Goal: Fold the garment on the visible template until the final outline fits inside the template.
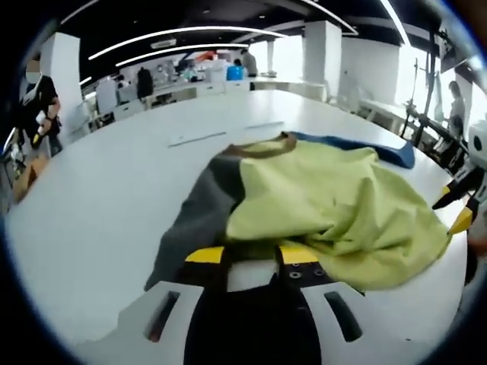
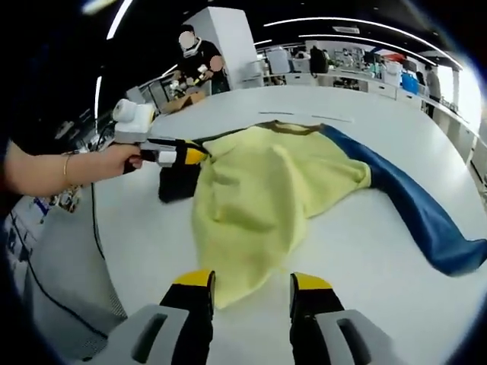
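Lying dead ahead of right gripper point(image 2: 251, 293) (wide, empty): garment point(image 2: 266, 190); left gripper point(image 2: 194, 156) pinching its far grey edge.

Left tool point(image 1: 255, 255) grips garment's point(image 1: 335, 205) grey sleeve point(image 1: 199, 217).

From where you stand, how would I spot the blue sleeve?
Find the big white table, then the yellow garment spread across it. The blue sleeve trails from its collar end, the only long blue strip; the opposite sleeve is dark grey.
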### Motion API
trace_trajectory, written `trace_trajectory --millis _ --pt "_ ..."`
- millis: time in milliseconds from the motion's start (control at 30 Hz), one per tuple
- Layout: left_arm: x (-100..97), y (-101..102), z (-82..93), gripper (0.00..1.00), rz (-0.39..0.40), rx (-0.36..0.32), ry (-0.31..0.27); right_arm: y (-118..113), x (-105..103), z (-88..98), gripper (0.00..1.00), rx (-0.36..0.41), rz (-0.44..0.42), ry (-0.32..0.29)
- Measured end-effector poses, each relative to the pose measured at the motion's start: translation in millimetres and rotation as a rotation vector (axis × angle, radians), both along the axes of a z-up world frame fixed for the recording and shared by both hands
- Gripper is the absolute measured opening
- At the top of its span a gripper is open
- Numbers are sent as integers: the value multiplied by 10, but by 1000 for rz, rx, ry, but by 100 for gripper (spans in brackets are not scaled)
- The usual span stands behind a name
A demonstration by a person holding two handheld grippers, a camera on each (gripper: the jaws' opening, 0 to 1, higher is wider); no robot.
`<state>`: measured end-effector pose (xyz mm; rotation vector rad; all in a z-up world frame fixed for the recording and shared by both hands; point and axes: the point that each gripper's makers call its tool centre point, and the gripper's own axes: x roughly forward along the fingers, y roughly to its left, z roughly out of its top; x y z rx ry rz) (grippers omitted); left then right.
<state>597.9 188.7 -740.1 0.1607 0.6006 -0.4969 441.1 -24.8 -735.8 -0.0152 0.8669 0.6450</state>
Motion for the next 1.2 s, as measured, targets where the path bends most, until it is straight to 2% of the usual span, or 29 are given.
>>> trace_trajectory --millis 267,600,967,1200 --pt "54 56 41 21 16 -9 -16 48 2 -42 22 0 3 12" --pt "167 84 29 19 23 -12 -23 46 -31 -139 17 -37 23 23" --pt "215 68 -43 18 15 13 12 30 -32 -174 12 -55 23 21" --pt "228 23 -81 11 0 -5 32 34 -30 -189 10 -51 15 21"
